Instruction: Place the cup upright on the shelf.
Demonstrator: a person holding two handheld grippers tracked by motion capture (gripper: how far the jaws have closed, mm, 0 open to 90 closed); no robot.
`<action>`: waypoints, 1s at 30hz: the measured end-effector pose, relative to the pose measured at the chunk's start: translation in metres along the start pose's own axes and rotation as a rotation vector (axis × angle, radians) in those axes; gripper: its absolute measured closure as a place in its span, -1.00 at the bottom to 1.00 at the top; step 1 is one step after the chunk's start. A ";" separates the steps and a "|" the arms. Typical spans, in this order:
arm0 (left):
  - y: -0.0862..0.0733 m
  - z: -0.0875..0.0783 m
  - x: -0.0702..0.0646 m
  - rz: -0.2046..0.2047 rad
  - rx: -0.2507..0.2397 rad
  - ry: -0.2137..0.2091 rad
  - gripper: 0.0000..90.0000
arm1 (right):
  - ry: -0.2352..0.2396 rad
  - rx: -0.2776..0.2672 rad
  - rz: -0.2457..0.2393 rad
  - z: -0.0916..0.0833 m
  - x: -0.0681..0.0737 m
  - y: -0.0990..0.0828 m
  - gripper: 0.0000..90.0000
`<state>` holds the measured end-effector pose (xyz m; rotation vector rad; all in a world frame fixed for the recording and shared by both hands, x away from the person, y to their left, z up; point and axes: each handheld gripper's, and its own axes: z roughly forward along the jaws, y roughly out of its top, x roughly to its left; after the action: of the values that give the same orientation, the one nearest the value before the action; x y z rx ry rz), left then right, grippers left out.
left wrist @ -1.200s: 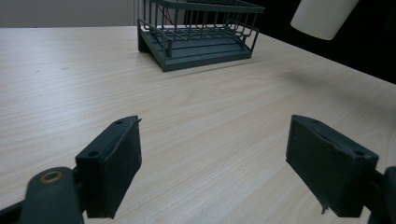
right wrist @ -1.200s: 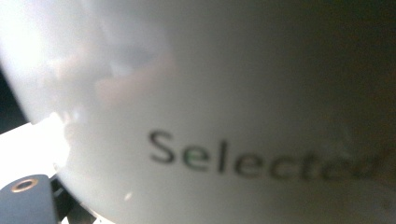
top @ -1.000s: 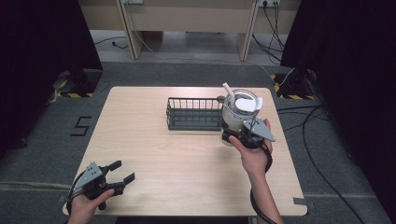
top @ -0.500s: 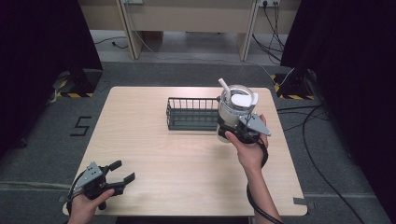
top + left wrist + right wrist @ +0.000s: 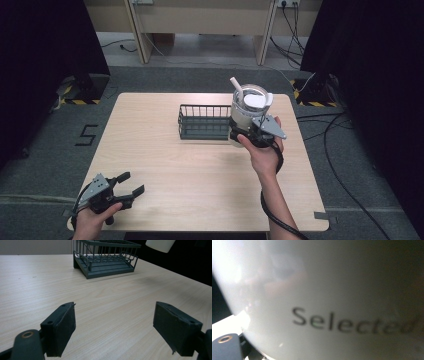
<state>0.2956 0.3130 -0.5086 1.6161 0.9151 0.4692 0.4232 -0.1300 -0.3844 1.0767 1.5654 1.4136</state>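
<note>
Right hand-held gripper (image 5: 251,134) clamps glossy round white cup (image 5: 246,114); dark wire basket (image 5: 204,121) beside.

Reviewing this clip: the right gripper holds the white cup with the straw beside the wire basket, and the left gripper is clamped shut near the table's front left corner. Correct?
Not quite. The left gripper is open: the left gripper view shows its jaws wide apart over bare table. The rest stands: in the high view the right gripper holds the white cup with its straw beside the wire basket.
</note>
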 end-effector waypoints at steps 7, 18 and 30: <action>0.000 0.000 0.000 -0.001 0.000 0.001 -0.61 | 0.006 -0.003 0.001 0.007 0.002 0.005 -0.77; 0.000 0.000 0.000 0.000 -0.002 0.000 -0.61 | 0.013 -0.014 -0.002 0.017 0.006 0.016 -0.77; 0.000 0.000 0.000 -0.004 -0.006 -0.002 -0.61 | 0.026 -0.020 0.003 0.029 0.012 0.023 -0.77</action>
<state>0.2954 0.3131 -0.5081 1.6093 0.9139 0.4669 0.4477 -0.1078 -0.3649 1.0531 1.5658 1.4479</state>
